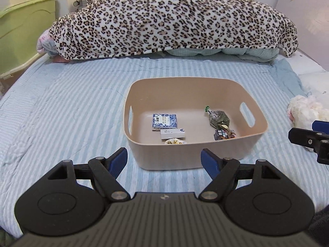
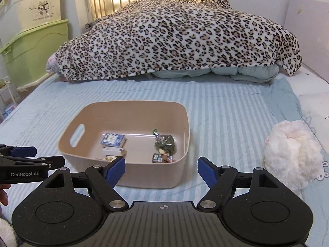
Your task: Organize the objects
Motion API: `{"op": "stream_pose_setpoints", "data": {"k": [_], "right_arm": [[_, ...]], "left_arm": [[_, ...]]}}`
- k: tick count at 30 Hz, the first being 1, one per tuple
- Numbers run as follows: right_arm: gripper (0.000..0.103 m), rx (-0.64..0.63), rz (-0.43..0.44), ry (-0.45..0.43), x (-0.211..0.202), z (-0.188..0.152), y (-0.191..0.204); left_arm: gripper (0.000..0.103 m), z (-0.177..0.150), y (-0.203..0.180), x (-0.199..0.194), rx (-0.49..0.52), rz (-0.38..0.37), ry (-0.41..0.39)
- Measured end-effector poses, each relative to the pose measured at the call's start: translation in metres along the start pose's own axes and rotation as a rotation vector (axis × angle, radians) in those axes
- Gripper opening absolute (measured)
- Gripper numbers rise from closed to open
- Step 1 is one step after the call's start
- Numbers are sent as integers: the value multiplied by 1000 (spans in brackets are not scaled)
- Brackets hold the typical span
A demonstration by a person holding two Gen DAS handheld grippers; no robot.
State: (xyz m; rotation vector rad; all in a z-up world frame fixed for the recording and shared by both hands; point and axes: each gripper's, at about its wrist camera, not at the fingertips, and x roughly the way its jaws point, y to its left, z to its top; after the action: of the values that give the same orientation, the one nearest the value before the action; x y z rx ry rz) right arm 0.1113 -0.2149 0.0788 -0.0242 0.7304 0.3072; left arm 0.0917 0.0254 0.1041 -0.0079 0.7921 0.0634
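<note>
A beige plastic bin with handle cut-outs sits on the striped blue bed. It holds a blue-and-white box, a white tube box, a green wrapped packet, a dark snack pack and a small floral item. My left gripper is open and empty, just short of the bin's near wall. My right gripper is open and empty at the bin's near right corner.
A fluffy white-pink plush lies right of the bin. A leopard-print blanket is heaped over bedding at the back. Green and cream storage boxes stand at the left. A white wall panel borders the right.
</note>
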Motion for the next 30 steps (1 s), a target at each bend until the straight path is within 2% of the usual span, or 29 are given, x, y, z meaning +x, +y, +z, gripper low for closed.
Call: {"op": "stream_pose_setpoints", "data": {"k": [14, 30], "right_arm": [[83, -2, 28, -38, -62, -31, 9], [85, 41, 78, -38, -105, -60, 12]], "left_arm": [[79, -36, -17, -62, -2, -26, -38], [79, -79, -32, -102, 18, -80, -5]]}}
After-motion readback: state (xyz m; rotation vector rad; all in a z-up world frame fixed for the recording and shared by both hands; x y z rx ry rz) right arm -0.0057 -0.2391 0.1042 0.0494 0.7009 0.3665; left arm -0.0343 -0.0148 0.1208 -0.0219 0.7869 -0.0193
